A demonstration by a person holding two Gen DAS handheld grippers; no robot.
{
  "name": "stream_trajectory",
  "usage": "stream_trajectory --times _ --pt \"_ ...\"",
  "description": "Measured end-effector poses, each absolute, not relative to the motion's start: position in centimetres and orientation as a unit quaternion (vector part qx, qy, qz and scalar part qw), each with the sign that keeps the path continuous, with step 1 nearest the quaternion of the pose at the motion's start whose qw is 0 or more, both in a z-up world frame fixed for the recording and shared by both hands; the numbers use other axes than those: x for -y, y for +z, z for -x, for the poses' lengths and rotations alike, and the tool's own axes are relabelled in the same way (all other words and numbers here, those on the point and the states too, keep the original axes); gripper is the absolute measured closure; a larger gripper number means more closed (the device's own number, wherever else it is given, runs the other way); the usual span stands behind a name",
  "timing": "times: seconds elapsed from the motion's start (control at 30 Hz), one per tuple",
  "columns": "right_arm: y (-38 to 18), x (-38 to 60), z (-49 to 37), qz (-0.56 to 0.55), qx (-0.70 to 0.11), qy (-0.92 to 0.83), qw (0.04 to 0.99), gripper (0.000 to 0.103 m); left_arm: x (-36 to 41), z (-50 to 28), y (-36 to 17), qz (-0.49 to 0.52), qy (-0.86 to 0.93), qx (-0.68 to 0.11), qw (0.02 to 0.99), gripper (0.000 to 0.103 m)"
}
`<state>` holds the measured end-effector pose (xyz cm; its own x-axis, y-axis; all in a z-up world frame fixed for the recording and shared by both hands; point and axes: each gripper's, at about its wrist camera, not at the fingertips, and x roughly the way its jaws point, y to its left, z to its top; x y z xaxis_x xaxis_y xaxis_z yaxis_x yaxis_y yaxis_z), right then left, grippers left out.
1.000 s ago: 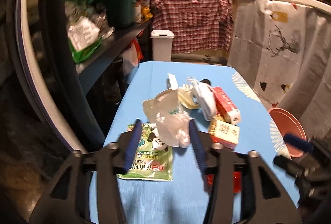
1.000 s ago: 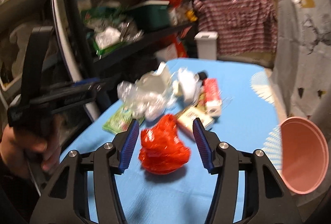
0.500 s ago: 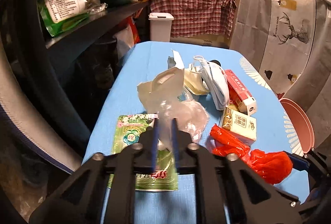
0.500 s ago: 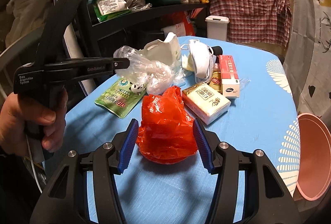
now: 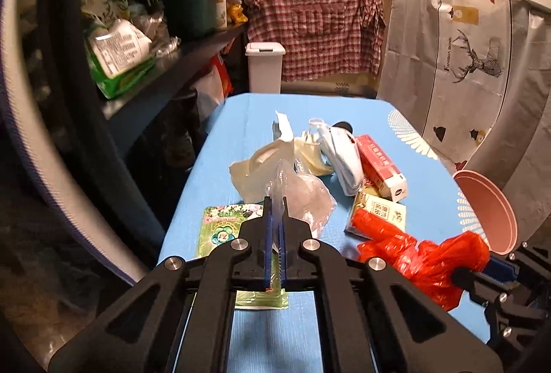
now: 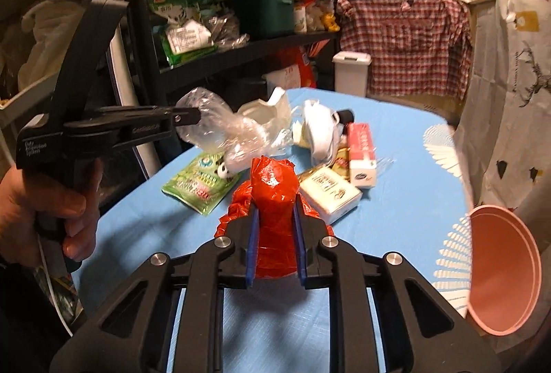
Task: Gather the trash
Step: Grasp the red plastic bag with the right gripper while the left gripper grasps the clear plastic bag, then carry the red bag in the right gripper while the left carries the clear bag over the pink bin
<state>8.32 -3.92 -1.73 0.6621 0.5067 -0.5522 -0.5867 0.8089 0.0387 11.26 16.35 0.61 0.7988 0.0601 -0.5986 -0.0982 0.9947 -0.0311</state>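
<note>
On the blue table (image 6: 406, 221) lies a heap of trash. My left gripper (image 5: 274, 200) is shut on a pinched fold of the clear plastic bag (image 5: 306, 197), which hangs from its tips at the left of the right wrist view (image 6: 220, 128). My right gripper (image 6: 275, 207) has its jaws closing, and the pads squeeze the crumpled red plastic bag (image 6: 273, 187) between them. The red plastic bag (image 5: 413, 256) also shows at the lower right of the left wrist view.
A green pouch (image 6: 199, 183), a white box (image 6: 330, 194), a red and white carton (image 6: 360, 149) and white wrappers (image 6: 320, 128) stay on the table. A pink bowl (image 6: 499, 269) sits at the right edge. A white bin (image 6: 351, 73) stands beyond; shelves crowd the left.
My left jaws went from wide open to shut on the clear bag. My right jaws narrowed from open around the red bag to pressing on it, squeezing it taller.
</note>
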Motion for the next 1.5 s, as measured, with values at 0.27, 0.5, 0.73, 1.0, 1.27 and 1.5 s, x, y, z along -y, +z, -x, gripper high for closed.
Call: stream_trajectory --times 0.27,0.5,0.73,1.0,1.27,1.5 --pt "1.0 6.4 -6.6 0.064 -0.254 0.275 0.925 0.085 -15.5 -8.4 3.3 0.036 0.043 -0.290 0.956 0.100" --pt "3.8 9.0 -5.9 0.047 -0.238 0.245 0.938 0.085 -13.1 -7.0 4.7 0.029 0.023 -0.280 0.959 0.100" --pt "6.7 12.0 -5.7 0.047 -0.220 0.214 0.950 0.085 -10.9 -6.9 6.1 0.033 0.000 -0.273 0.961 0.100" --pt "9.3 17.7 -6.8 0.041 -0.203 0.158 0.965 0.085 -7.6 -7.4 6.6 0.029 -0.033 -0.271 0.962 0.100" --pt "9.8 22.9 -8.6 0.036 -0.194 0.101 0.975 0.085 -4.0 -9.1 6.6 0.023 -0.061 -0.271 0.960 0.100" --pt "8.9 27.1 -10.5 0.024 -0.201 0.055 0.978 0.085 -1.4 -11.3 6.2 0.027 -0.083 -0.278 0.957 0.100"
